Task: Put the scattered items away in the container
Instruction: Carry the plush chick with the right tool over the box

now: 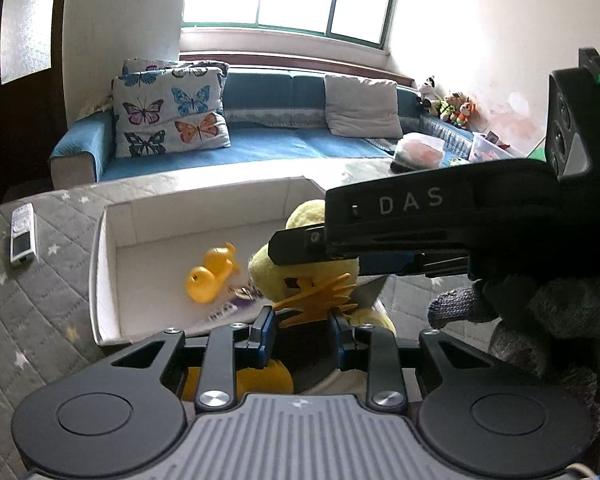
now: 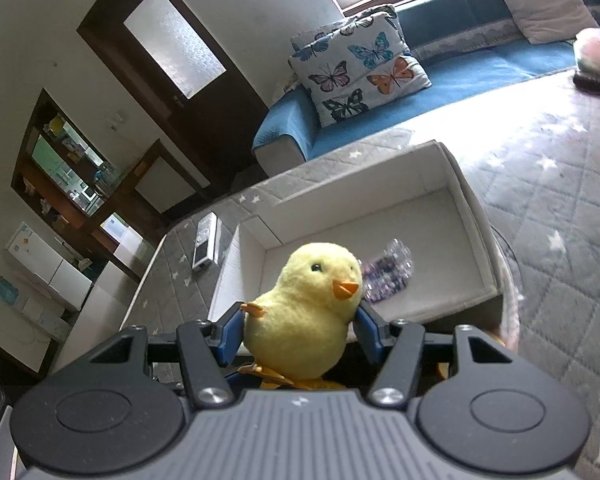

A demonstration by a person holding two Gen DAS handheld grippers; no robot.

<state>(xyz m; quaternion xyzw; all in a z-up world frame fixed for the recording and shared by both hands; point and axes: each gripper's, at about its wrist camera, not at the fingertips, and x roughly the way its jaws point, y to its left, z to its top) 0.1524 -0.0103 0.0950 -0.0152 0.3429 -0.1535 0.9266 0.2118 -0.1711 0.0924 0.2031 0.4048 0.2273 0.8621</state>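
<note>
The right gripper [image 2: 300, 326] is closed on a yellow plush chick [image 2: 304, 308]; its two blue pads press the toy's sides and the chick sits upright between them, above the near edge of the white box [image 2: 476, 240]. In the left wrist view the same chick [image 1: 300, 268] is partly hidden behind the right gripper [image 1: 296, 246], which a gloved hand [image 1: 540, 312] holds.

The left gripper [image 1: 302, 334] has its jaws about half apart, with an orange feet-shaped piece [image 1: 320, 294] between the pads; whether the pads really press on it, the view does not show.

Inside the box [image 1: 112, 248] lie a yellow plastic duck [image 1: 210, 274] and a small shiny packet [image 2: 386, 276]. The box stands on a grey quilted cover with stars [image 2: 560, 208], and a remote control [image 1: 22, 236] lies on the cover beside it
</note>
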